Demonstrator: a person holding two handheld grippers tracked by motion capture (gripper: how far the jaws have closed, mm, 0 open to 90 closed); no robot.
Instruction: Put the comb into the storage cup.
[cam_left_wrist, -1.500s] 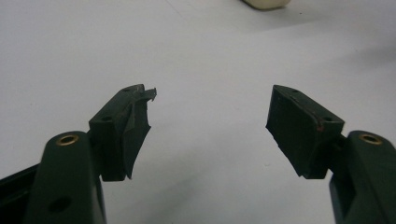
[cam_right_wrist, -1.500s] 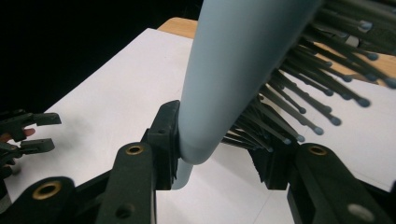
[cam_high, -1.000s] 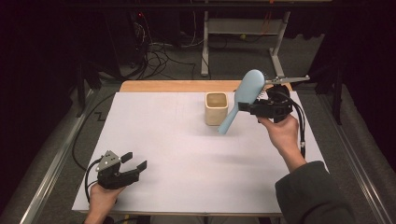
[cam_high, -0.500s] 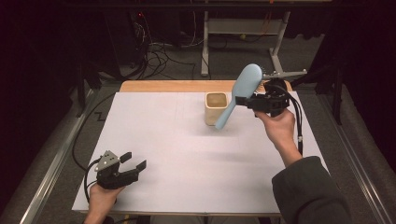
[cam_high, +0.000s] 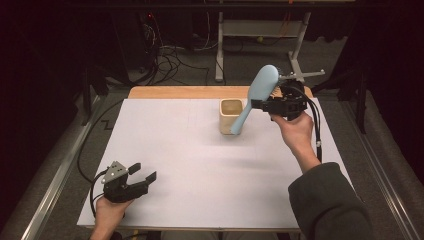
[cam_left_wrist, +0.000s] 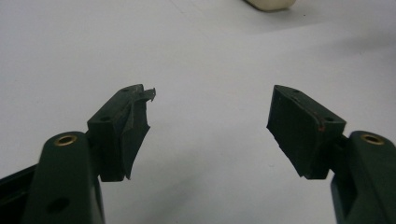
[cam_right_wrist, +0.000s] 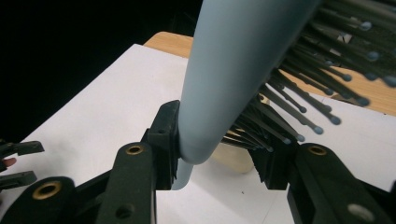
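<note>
A light blue hairbrush (cam_high: 261, 86) with dark bristles hangs tilted in the air, its handle slanting down in front of the right side of a beige cup (cam_high: 229, 116). My right gripper (cam_high: 260, 104) is shut on the hairbrush near where head and handle meet. The right gripper view has the brush's back (cam_right_wrist: 233, 70) pinched between the jaws of the right gripper (cam_right_wrist: 219, 158), with the cup (cam_right_wrist: 236, 158) below. At the table's front left my left gripper (cam_high: 143, 171) rests low and open. Between the jaws of the left gripper (cam_left_wrist: 210, 126) there is nothing.
A white sheet (cam_high: 200, 165) covers the table, with a strip of bare wood (cam_high: 170, 92) along the far edge. Behind the table stand a metal frame (cam_high: 219, 50) and loose cables (cam_high: 170, 55) on the floor. Dark rails run along both sides.
My right gripper has carried the hairbrush slightly up and left, closer to the cup. The left gripper has stayed in place.
</note>
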